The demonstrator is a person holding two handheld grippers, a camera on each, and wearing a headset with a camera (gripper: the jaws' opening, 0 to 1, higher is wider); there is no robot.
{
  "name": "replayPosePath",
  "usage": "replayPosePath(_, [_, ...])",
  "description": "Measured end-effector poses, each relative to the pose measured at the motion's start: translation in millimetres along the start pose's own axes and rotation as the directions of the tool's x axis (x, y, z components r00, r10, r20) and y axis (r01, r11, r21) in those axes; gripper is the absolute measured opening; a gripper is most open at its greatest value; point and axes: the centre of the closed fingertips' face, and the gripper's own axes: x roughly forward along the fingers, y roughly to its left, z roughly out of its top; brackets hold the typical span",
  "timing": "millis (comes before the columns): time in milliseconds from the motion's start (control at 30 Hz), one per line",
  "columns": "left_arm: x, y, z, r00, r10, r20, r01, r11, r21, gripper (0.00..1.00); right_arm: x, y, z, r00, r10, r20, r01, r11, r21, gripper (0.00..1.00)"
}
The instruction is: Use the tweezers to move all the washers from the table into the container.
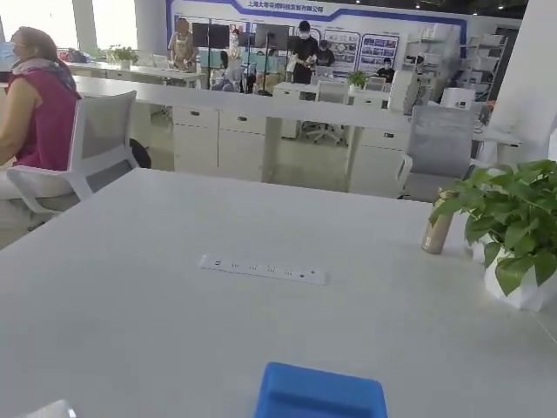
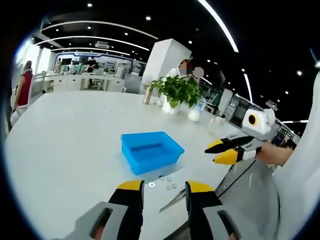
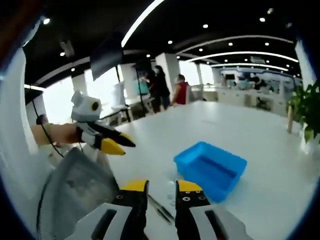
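Note:
A blue rectangular container (image 2: 151, 151) stands open on the white table (image 2: 65, 145); it also shows in the right gripper view (image 3: 212, 169) and at the head view's bottom edge (image 1: 320, 394). Several small washers (image 2: 163, 183) lie on the table just in front of it. Metal tweezers (image 2: 173, 200) lie near the table edge, beside the washers, and show again (image 3: 160, 208) below my right jaws. My left gripper (image 2: 165, 192) is open above the washers with nothing between its jaws. My right gripper (image 3: 161, 187) is open and holds nothing. Both hover apart from the tweezers.
A potted plant (image 1: 509, 226) and a tan bottle (image 1: 437, 231) stand at the table's far right. A white power strip (image 1: 263, 269) is set into the table's middle. A person (image 1: 35, 100) sits at the far left. A grey chair back (image 3: 75, 192) is close under my right gripper.

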Motion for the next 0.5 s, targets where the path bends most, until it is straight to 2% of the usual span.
replayPosePath(67, [0.6, -1.7, -4.9, 0.999, -0.014, -0.043, 0.015, 1.0, 0.017, 0.31, 5.0, 3.2, -1.8, 0.9991, 0.019, -0.037, -0.022, 0.998, -0.062, 0.18])
replayPosePath(100, [1.0, -1.4, -7.1, 0.9974, -0.02, -0.07, 0.023, 0.999, 0.041, 0.31, 8.3, -0.6, -1.4, 0.9988, 0.026, -0.043, -0.03, 0.996, -0.09, 0.18])
replayPosePath(167, [0.8, 0.2, -9.7, 0.993, -0.024, -0.116, 0.036, 0.994, 0.1, 0.31, 13.4, -2.0, 2.5, 0.9988, 0.04, -0.028, -0.042, 0.996, -0.073, 0.18])
replayPosePath(233, [0.5, 3.4, -12.5, 0.9877, -0.009, -0.156, 0.033, 0.989, 0.146, 0.31, 18.0, -1.2, 3.2, 0.9978, 0.056, -0.035, -0.059, 0.993, -0.101, 0.19])
replayPosePath(300, [1.3, 4.3, -13.7, 0.9853, -0.003, -0.171, 0.034, 0.984, 0.176, 0.31, 21.2, -0.8, 0.0, 0.9965, 0.057, -0.061, -0.064, 0.99, -0.125, 0.18])
replayPosePath(433, [5.0, 3.3, -21.2, 0.9794, -0.017, -0.201, 0.056, 0.98, 0.189, 0.3, 26.9, -0.3, -10.7, 0.9922, 0.075, -0.099, -0.089, 0.986, -0.143, 0.17])
replayPosePath(500, [7.9, 1.4, -27.7, 0.9726, -0.031, -0.23, 0.078, 0.977, 0.197, 0.28, 28.9, -0.5, -18.4, 0.9893, 0.078, -0.123, -0.095, 0.985, -0.144, 0.16])
